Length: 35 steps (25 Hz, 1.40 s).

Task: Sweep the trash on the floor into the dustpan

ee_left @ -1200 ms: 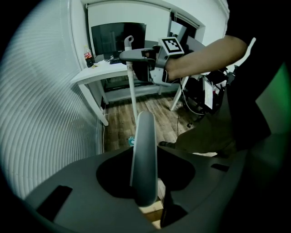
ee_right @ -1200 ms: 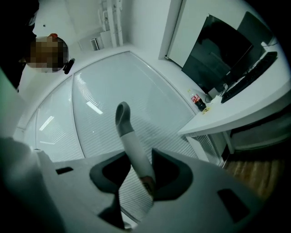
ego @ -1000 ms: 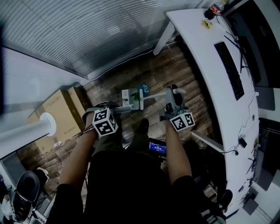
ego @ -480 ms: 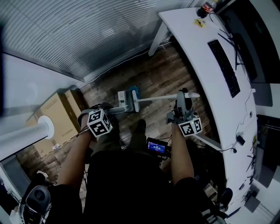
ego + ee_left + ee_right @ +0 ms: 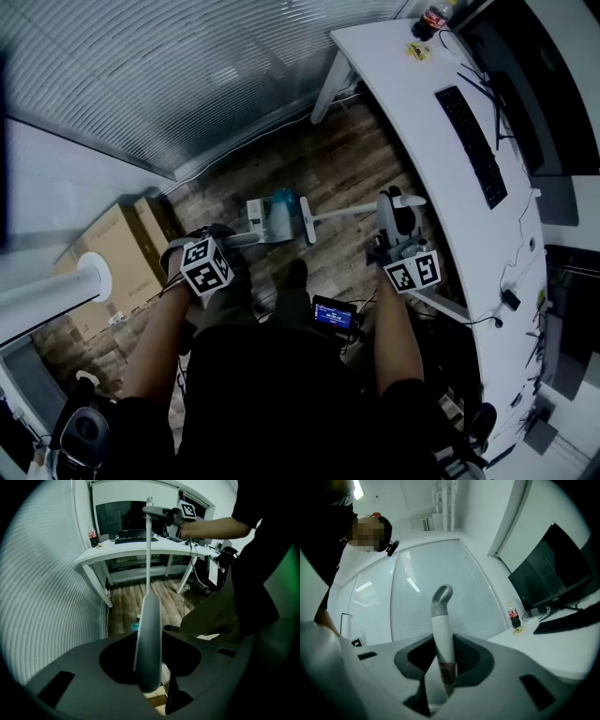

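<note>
Rising and swinging out toward the desk [image 5: 422, 103], the right gripper [image 5: 392, 214] has drawn the broom [image 5: 349, 211] back, its jaws clamped on the handle just below the hanging loop. The left gripper [image 5: 236, 240] has kept still, closed on the grey handle of the dustpan [image 5: 259, 216]. This looks like the end of a stroke. The pale dustpan sits on the wooden floor [image 5: 347, 155] ahead of the person's feet, with blue trash [image 5: 283, 202] at its mouth; whether it lies fully inside is unclear.

Nothing reads clearly: the dark label [image 5: 449, 673] on the broom handle [image 5: 442, 634], the bottle [image 5: 514, 616] wrapper and the cardboard box [image 5: 122, 246] print are illegible.
</note>
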Tool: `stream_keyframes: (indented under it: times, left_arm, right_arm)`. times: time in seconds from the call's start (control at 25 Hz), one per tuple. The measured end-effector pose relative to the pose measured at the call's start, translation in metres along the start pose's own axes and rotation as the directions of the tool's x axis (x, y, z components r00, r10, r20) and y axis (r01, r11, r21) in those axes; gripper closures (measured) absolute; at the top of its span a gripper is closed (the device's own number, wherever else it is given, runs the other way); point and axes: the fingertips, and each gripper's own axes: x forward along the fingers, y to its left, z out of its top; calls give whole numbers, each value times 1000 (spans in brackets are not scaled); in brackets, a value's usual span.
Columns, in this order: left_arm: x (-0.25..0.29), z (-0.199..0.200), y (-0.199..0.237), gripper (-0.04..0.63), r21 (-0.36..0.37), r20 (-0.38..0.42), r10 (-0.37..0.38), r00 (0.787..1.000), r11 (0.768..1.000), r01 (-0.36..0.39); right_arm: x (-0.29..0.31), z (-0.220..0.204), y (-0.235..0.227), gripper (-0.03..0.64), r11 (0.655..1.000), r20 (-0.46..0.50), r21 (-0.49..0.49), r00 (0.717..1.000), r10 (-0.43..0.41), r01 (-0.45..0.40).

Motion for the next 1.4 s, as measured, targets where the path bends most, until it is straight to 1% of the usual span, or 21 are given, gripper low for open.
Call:
stream_keyframes:
  times: [0.08,0.16,0.32,0.52,0.64,0.8,0.92,1.0,1.08,1.12,1.2,1.24,1.28,1.36,1.4]
  left_arm:
    - [-1,-3,0,486,-10,2,3,1000,1000,-3]
    - [-3,-9,0,488,-39,2,9,1000,999,-9]
    - [-9,-23,4,488,-118,-9,37,999,992,-38]
    - [-13,-31,3,488,-226,-12,54,998,973,-55]
    - [-13,-32,4,488,-269,-14,57,998,961,-59]
    - [-13,-28,7,488,-275,-15,55,998,960,-57]
    - [-12,-25,7,488,-278,-15,49,999,959,-51]
    - [-12,-25,6,488,-281,-16,45,999,959,-47]
    - [-13,-26,5,488,-282,-17,41,999,959,-44]
    - [-13,-26,5,488,-282,-17,39,999,959,-42]
    - [-12,-27,6,488,-282,-18,37,999,959,-40]
    - [-12,-26,6,488,-281,-18,35,999,959,-38]
    - [-11,-26,6,488,-280,-18,32,999,959,-36]
    - [-11,-26,7,488,-279,-14,28,1000,960,-31]
    - [-11,-25,8,488,-280,-11,28,1000,959,-30]
  right_arm:
    - [1,1,0,514,999,-20,-43,1000,3,-4]
    - [5,-2,1,517,997,-47,-82,999,6,-10]
    - [20,-12,-1,522,989,-94,-143,995,11,-24]
    - [47,-25,-8,526,980,-121,-197,993,13,-37]
    - [71,-37,-7,528,973,-144,-218,988,47,-78]
    - [105,-50,6,528,961,-154,-226,980,123,-156]
    - [126,-63,20,529,941,-174,-241,965,199,-237]
    - [138,-77,33,529,918,-206,-258,946,252,-300]
    - [149,-100,50,529,885,-261,-269,913,313,-380]
    - [153,-115,59,529,864,-294,-265,889,351,-429]
    - [156,-143,81,531,812,-356,-241,827,436,-532]
    - [157,-151,92,531,786,-376,-229,796,473,-575]
    - [157,-156,101,531,766,-391,-210,770,503,-607]
    - [156,-162,114,528,747,-411,-152,729,548,-647]
    - [155,-164,117,525,744,-416,-121,714,563,-657]
